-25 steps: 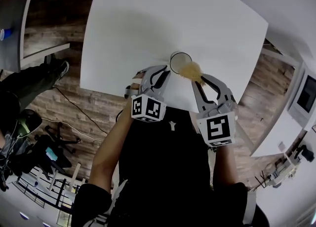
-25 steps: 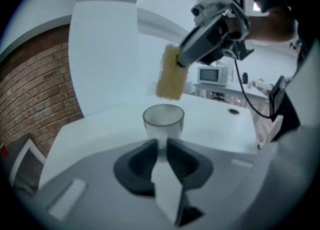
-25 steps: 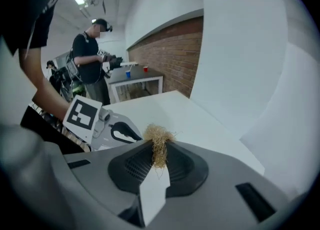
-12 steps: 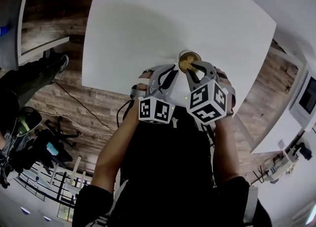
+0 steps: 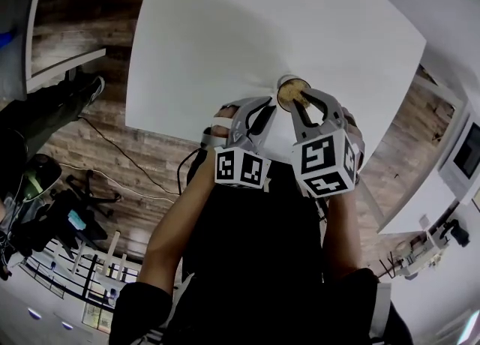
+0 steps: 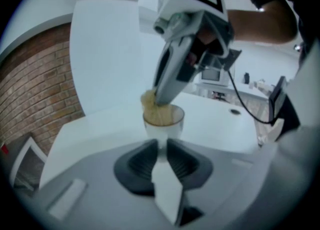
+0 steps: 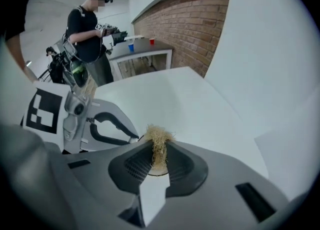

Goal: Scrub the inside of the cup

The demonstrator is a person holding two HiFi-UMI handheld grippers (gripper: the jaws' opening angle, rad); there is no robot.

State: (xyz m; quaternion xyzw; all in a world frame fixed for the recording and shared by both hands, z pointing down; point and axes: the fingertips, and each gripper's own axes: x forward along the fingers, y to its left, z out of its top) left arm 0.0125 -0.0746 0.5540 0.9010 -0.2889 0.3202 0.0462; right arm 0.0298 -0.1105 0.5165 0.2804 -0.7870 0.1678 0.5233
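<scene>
Fingers [image 7: 136, 162] of right gripper [image 7: 159, 155] clamp straw-coloured scrubber [image 7: 158, 137] down in cup [image 6: 164, 129]; left gripper [image 6: 162, 146] pinches cup low; interior mostly hidden.

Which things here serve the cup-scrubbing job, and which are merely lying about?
Job: cup; scrubber; left gripper holding the cup; right gripper pinching the scrubber.
Lying about: blue cup; red cup; monitor.
</scene>
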